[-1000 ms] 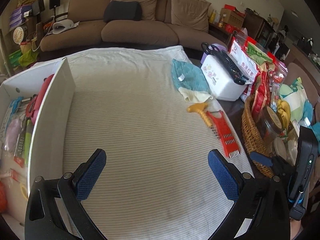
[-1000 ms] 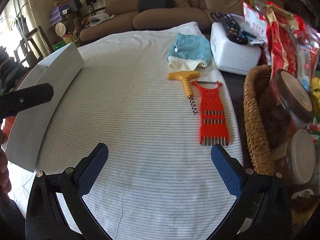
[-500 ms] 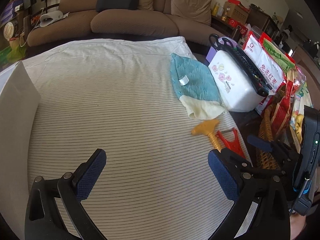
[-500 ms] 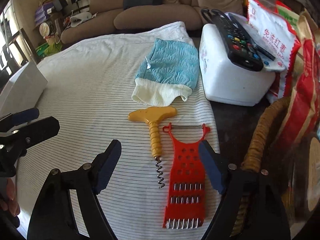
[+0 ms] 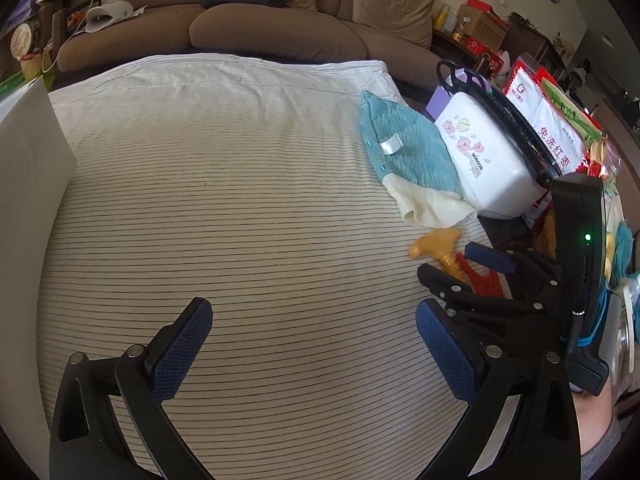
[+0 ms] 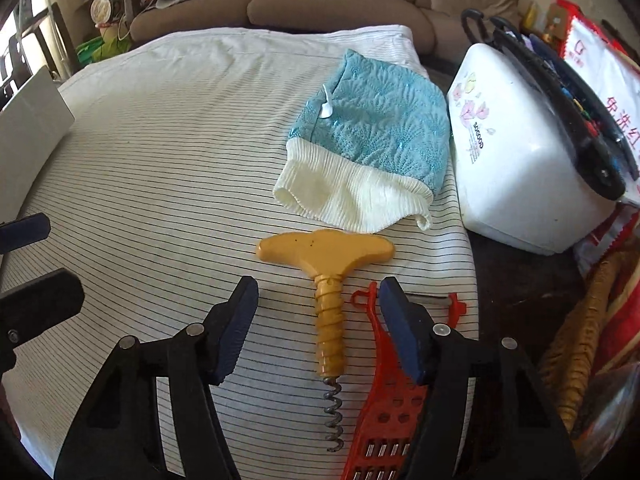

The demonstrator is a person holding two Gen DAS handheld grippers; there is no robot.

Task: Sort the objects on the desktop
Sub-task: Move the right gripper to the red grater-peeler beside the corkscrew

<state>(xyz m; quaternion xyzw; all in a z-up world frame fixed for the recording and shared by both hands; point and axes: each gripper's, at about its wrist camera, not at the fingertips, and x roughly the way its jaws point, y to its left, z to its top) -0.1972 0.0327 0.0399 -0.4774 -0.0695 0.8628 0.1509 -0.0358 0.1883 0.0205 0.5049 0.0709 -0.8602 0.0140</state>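
Surface: a white cloth with thin dark stripes (image 6: 168,168) covers the table I work over; a dark strip of bare tabletop (image 6: 516,280) shows at its right edge.
Room: a brown sofa (image 5: 248,12) with a dark cushion stands behind the table; a wicker basket (image 6: 576,344) and red snack bags crowd the right side.
Box: a white box wall (image 5: 28,168) rises at the left edge of the cloth.
Corkscrew: the corkscrew (image 6: 328,316) lies flat near the right edge, yellow T-handle toward the sofa, ribbed yellow shaft, bare metal spiral toward me.
Grater: a red plastic grater (image 6: 384,412) lies just beside it on the right.
Pouch: a teal quilted pouch with a cream cuff (image 6: 368,148) sits just beyond the handle.
Writing: the white case (image 6: 512,160) carries pink flowers and small print I cannot read; one bag (image 5: 556,144) shows red Chinese characters.
My right gripper (image 6: 318,336): jaws closing either side of the corkscrew shaft, pads not touching it.
My left gripper (image 5: 312,344): spread wide over bare cloth, holding nothing.
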